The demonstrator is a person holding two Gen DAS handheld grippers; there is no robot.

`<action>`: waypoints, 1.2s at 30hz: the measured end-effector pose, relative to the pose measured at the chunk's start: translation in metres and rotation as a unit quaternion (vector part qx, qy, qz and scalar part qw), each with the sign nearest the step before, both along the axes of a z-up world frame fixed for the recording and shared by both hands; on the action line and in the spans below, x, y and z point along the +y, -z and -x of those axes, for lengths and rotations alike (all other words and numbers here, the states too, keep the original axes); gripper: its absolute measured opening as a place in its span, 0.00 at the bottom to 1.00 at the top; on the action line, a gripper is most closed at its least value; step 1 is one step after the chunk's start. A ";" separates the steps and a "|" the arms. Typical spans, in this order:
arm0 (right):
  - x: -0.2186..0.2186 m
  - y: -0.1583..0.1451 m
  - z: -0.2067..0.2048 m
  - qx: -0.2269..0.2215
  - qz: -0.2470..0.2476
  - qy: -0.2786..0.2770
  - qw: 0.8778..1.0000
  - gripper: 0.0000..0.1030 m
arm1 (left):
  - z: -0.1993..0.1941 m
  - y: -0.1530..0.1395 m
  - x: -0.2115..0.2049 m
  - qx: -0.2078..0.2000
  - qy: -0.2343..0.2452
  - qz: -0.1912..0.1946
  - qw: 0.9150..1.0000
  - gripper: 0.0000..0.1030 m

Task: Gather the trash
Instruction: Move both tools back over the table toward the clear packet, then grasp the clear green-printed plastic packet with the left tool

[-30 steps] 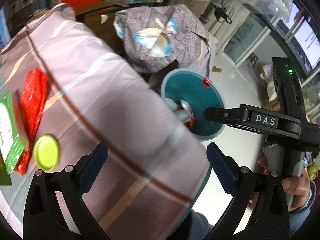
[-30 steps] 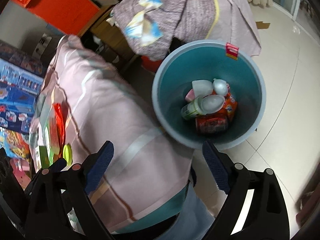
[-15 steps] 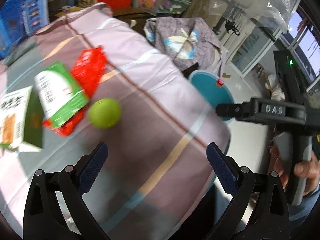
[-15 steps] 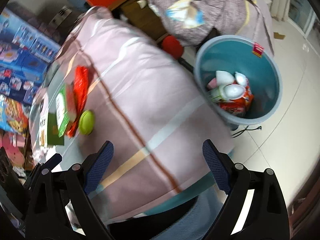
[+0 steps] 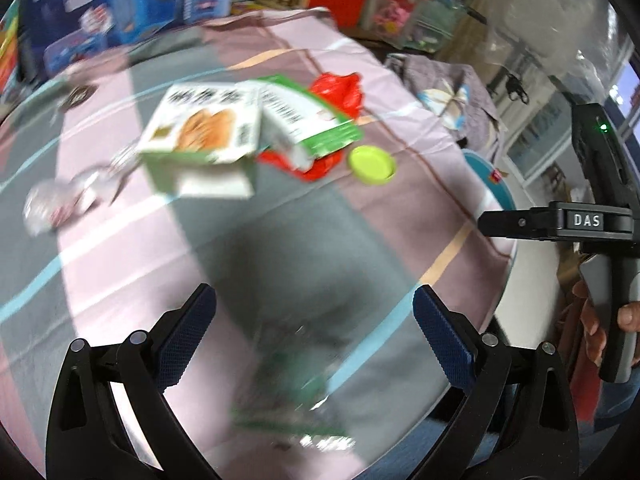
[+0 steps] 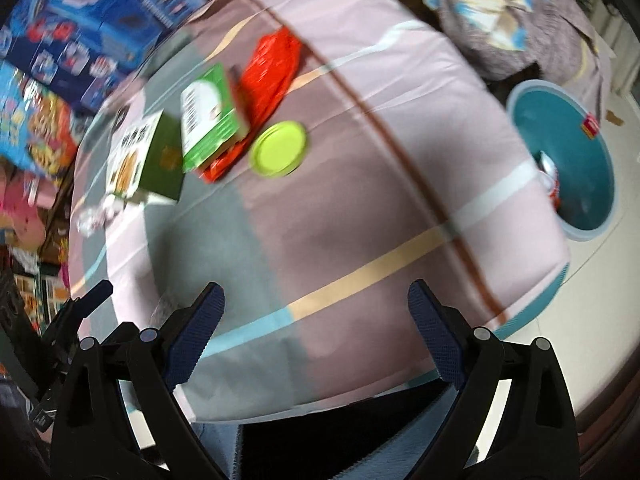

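On the striped cloth-covered table (image 5: pixel 360 240) lie a green-and-white carton (image 5: pixel 200 140), a smaller green box (image 5: pixel 308 120), a red wrapper (image 5: pixel 340 88), a lime-green lid (image 5: pixel 372 164) and crumpled clear plastic (image 5: pixel 60 200). A blurred green and clear wrapper (image 5: pixel 288 392) lies between my left gripper's fingers. My left gripper (image 5: pixel 314 332) is open above it. My right gripper (image 6: pixel 316 328) is open and empty over the table's near edge. The lid (image 6: pixel 279 148), green box (image 6: pixel 208 116) and red wrapper (image 6: pixel 272 68) also show in the right wrist view. The teal bin (image 6: pixel 576 136) stands right of the table.
A cloth-covered heap (image 6: pixel 508 20) sits behind the bin. Stacked colourful boxes (image 6: pixel 80 20) line the far left. The other gripper's body (image 5: pixel 560 222) shows at the right of the left wrist view. White floor (image 6: pixel 600 300) lies right of the table.
Both grippers have swung from over the bin back across the table toward the trash pile. The bin has slid to the right edge of both views. Both stay open.
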State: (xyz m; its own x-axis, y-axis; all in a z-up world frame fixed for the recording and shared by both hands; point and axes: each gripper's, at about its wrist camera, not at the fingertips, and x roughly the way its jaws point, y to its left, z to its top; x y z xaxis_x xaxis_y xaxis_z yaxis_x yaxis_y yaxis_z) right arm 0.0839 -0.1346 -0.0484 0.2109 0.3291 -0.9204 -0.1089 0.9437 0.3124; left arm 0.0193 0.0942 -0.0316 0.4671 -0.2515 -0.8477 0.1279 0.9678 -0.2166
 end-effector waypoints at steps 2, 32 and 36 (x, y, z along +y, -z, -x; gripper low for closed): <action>0.010 0.002 0.003 0.005 0.000 -0.008 1.000 0.86 | 0.009 0.004 0.009 0.005 -0.007 0.002 1.000 0.96; 0.050 0.016 0.015 0.017 0.032 -0.052 0.998 0.86 | 0.035 0.047 0.016 0.011 -0.013 0.002 1.000 0.54; 0.054 0.016 0.010 0.016 0.036 -0.054 0.998 0.86 | 0.028 0.037 0.026 -0.003 -0.032 0.016 0.999 0.54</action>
State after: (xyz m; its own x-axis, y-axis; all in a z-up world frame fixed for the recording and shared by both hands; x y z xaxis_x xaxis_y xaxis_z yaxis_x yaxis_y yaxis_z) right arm 0.0743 -0.0806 -0.0646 0.1480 0.2820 -0.9479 -0.2019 0.9469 0.2501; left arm -0.0091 0.1206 -0.0684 0.4880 -0.2479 -0.8369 0.0680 0.9667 -0.2467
